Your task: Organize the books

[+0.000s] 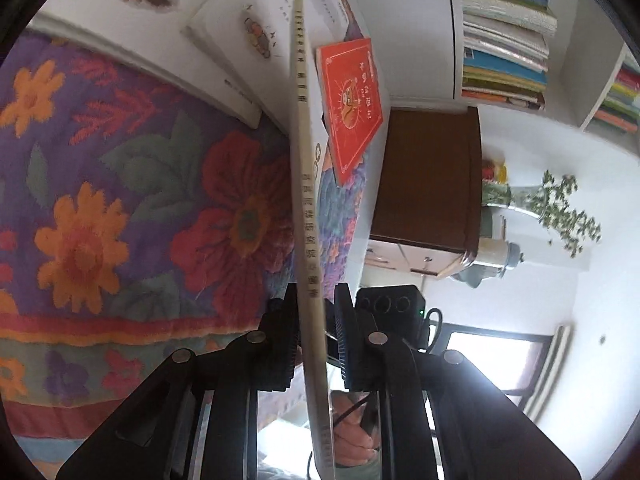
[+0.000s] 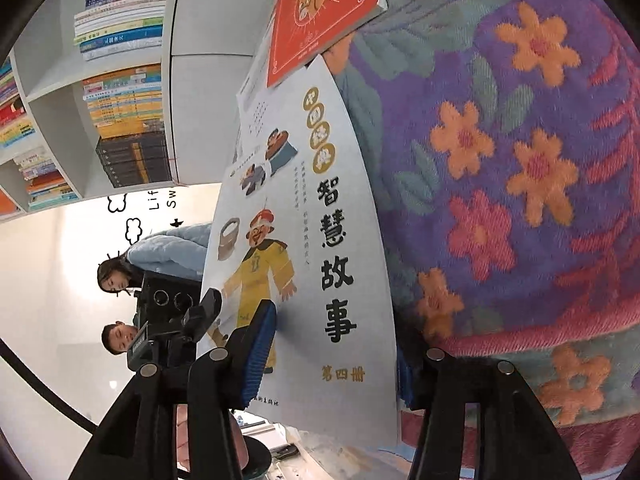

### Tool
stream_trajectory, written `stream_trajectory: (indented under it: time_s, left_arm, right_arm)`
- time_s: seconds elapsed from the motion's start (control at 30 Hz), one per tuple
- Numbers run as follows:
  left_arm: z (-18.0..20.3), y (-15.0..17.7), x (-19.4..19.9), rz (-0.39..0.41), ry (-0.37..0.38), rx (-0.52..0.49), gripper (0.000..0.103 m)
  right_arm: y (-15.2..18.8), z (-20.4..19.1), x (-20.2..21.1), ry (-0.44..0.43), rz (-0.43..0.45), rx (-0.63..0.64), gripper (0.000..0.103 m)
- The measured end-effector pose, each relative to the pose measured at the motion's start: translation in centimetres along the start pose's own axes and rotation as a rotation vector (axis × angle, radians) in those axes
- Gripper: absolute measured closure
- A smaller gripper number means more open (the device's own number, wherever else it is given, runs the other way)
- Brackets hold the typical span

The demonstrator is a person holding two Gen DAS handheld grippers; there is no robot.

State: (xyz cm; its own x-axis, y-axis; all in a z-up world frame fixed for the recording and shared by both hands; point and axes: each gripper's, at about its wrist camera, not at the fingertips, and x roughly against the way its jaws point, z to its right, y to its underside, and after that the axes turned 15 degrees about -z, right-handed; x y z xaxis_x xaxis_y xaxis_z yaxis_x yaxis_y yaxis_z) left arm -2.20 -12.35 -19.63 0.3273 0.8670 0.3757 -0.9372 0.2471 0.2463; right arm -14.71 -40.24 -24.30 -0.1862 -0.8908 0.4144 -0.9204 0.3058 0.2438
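1. At the far left of the left wrist view, a purple woven blanket with orange and red flowers [image 1: 120, 208] covered the surface, and white picture books [image 1: 224, 44] lay flat on it at the top.
2. Through the middle, a thin book with a beige spine printed in dark characters [image 1: 306, 200] stood on edge and ran up the frame between the fingers of the left gripper [image 1: 316, 336]. The dark ribbed pads stood narrowly apart, the left one against the book; whether the right one touched could not be told.
3. Just right of the spine, a small red paperback with a gold lion drawing [image 1: 350, 108] lay tilted on the blanket.
4. Further right stood a dark brown wooden cabinet [image 1: 428, 176], a white bookshelf packed with colourful books [image 1: 504, 32] and a leafy green plant [image 1: 564, 208].
5. In the right wrist view, from the left: the bookshelf, two people [image 2: 116, 304], then the book's pale cover showing a figure in a yellow robe.
6. The right gripper [image 2: 332, 356] sat wide around the book's lower end, its blue-ribbed left pad [image 2: 258, 352] lying on the cover and the right one hidden behind the book.
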Motion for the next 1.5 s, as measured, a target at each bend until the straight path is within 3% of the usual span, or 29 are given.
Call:
stream_trajectory:
  time_s: [0.07,0.13,0.17,0.2,0.33,0.53,0.6,0.67,0.9,1.03,1.23,1.5]
  left_arm:
    - [1.0,0.1,0.0,-0.002,-0.098,-0.034,0.091]
    - [2.6,0.4,-0.2,0.021,-0.297,-0.093,0.091]
    - [3.6,0.7,-0.7,0.027,-0.438,-0.138,0.088]
    - [4.2,1.1,-1.1,0.029,-0.514,-0.175,0.088]
    - [6.4,2.6,-2.3,0.045,-0.703,-0.297,0.087]
    - [7.7,4.2,-1.2,0.076,-0.767,-0.394,0.081]
    - [8.3,4.9,-0.6,0.098,-0.846,-0.449,0.078]
    - [8.6,5.5,0.5,0.110,-0.870,-0.476,0.078]
    - [9.1,7.1,7.4,0.183,-0.770,-0.493,0.078]
    - [10.0,8.7,11.9,0.273,-0.800,-0.521,0.078]
    - [9.5,11.4,20.4,0.437,-0.853,-0.514,0.078]
    - [4.8,11.5,28.6,0.482,-0.903,-0.420,0.078]
  right_arm:
    - [0.0,0.0,0.1,0.006,0.019,-0.010,0.056]
    - [0.0,-0.5,0.4,0.038,0.043,0.002,0.070]
    - [0.1,-1.1,0.5,0.053,0.046,0.028,0.075]
    - [-0.1,-1.6,0.4,0.072,0.050,0.044,0.079]
    - [1.0,-5.8,-0.6,0.331,0.073,0.191,0.081]
    - [3.8,-12.1,-2.5,0.647,0.152,0.392,0.081]
    - [4.8,-13.9,-3.4,0.703,0.159,0.452,0.081]
    - [5.7,-15.0,-4.4,0.739,0.167,0.482,0.081]
    - [8.1,-18.9,-6.7,0.676,0.233,0.507,0.081]
    - [9.4,-23.3,-9.7,0.705,0.256,0.605,0.081]
    - [10.0,-29.4,-15.2,0.646,0.245,0.727,0.081]
    - [9.8,-33.9,-26.0,0.638,0.159,0.812,0.080]
